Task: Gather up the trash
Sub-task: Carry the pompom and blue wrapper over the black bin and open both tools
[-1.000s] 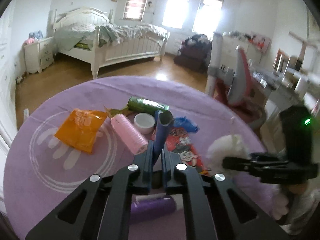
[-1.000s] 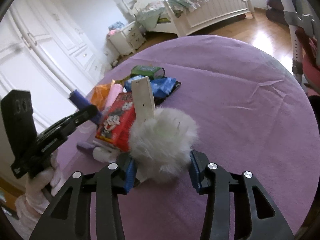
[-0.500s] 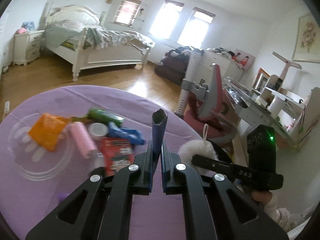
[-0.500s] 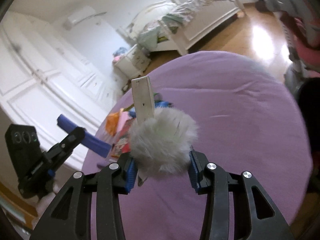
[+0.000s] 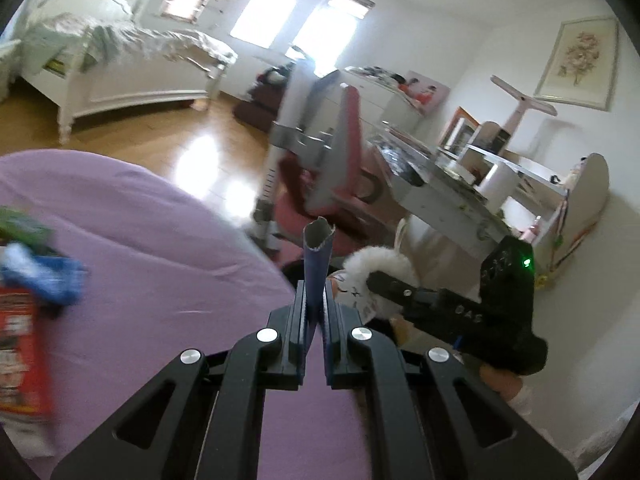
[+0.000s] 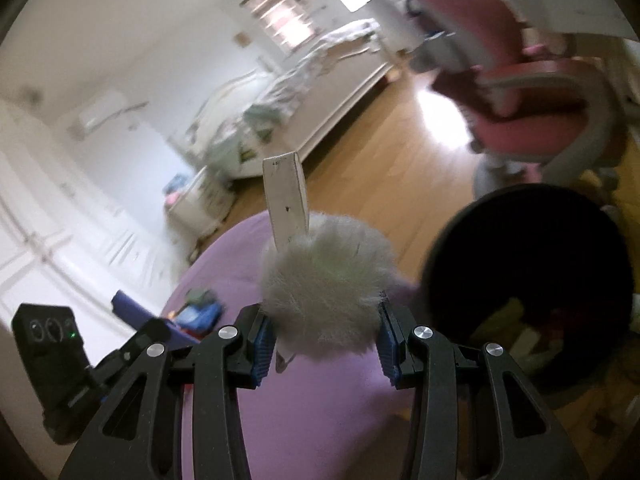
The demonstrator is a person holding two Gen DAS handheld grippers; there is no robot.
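- The left gripper (image 5: 314, 300) is clenched on a dark blue wrapper (image 5: 316, 264), a flattened tube that stands upright between the fingers with its torn end on top.
- This gripper hangs over the right edge of the purple rug (image 5: 168, 248), where the rug meets the wooden floor (image 5: 168, 136).
- The right gripper (image 6: 320, 334) is grasping a white fluffy pompom (image 6: 326, 292); both blue finger pads press into its fur.
- A pale flat strap (image 6: 286, 200) rises from the top of the pompom.
- The pompom is held above the rug's edge, just beside a black trash bin (image 6: 528, 280) that stands on the floor off the rug, to the right.
- Inside the bin, yellowish and reddish scraps (image 6: 520, 320) lie at the bottom; what they are cannot be told.
- More trash lies on the rug near its left side: a red packet (image 5: 20, 356), a blue wrapper (image 5: 44, 276) touching it, and something green (image 5: 22, 226) beyond, all blurred.
- A pink chair (image 5: 332, 168) stands on the floor past the rug.
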